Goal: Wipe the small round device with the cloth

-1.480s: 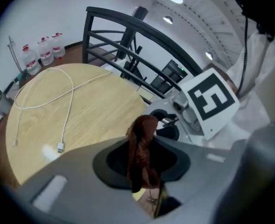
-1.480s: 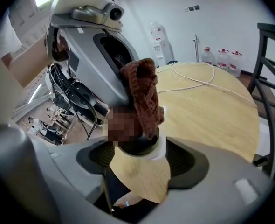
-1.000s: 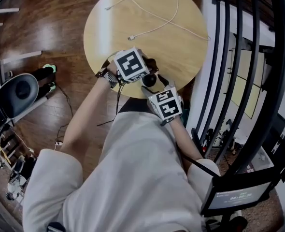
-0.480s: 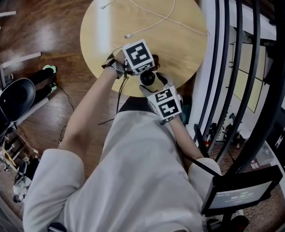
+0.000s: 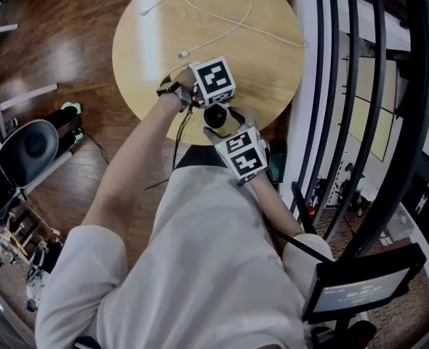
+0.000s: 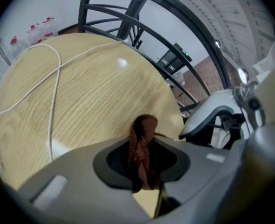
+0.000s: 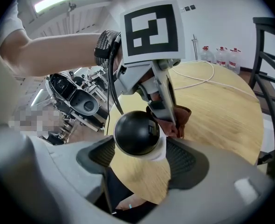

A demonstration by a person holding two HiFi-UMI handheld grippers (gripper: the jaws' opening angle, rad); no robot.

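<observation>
The right gripper [image 5: 230, 132] pinches the small round device [image 7: 134, 132] between its fingers; the left gripper [image 5: 209, 102] clamps the brown cloth [image 6: 141, 146], just beyond its fingertips beside the device. Wiping looks barely begun; most remains, I judge

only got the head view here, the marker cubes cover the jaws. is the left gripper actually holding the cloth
Observer: Yes. The left gripper view shows the left gripper shut on a brown cloth, which is bunched between its jaws.
Operator: and the device, is the right one gripping it
Observer: The right gripper is shut on the round black device and holds it over the table's edge.
Operator: cloth touching it
Observer: In the right gripper view the cloth sits just behind the device's right side. I can't confirm contact.
</observation>
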